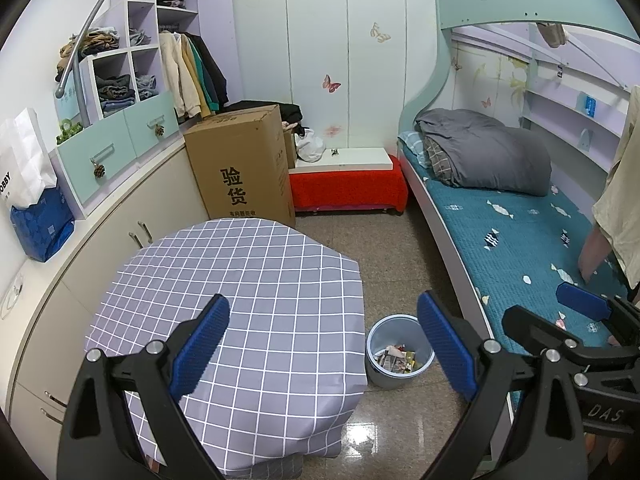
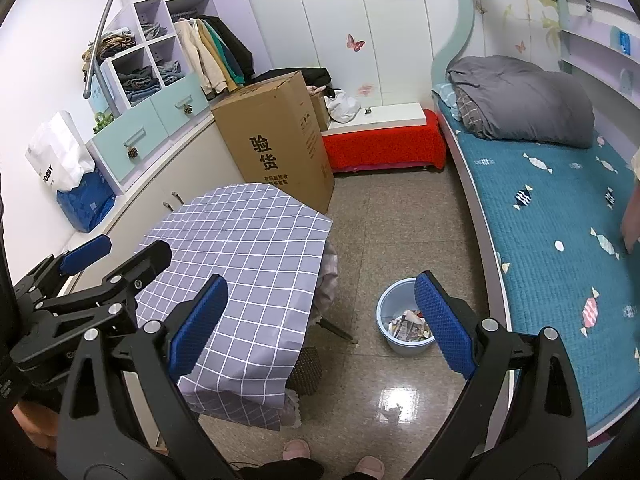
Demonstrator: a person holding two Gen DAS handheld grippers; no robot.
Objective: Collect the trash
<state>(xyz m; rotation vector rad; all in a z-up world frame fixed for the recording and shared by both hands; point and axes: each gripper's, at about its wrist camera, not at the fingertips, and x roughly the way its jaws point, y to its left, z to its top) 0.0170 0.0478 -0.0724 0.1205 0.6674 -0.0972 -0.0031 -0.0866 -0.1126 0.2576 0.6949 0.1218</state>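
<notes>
A light blue trash bin [image 1: 400,354] stands on the floor between the table and the bed, with crumpled paper and wrappers [image 1: 396,358] inside. It also shows in the right wrist view [image 2: 404,326]. My left gripper [image 1: 322,344] is open and empty, held above the table's near right edge. My right gripper [image 2: 320,320] is open and empty, held above the floor between table and bin. The right gripper also shows at the right of the left wrist view [image 1: 560,312]; the left gripper shows at the left of the right wrist view [image 2: 116,252].
A table with a grey checked cloth [image 1: 240,300] fills the near left. A cardboard box [image 1: 244,168] stands behind it, a red-covered bench [image 1: 348,188] beyond. A bed with a teal cover [image 1: 520,240] runs along the right. Cabinets [image 1: 100,232] line the left wall.
</notes>
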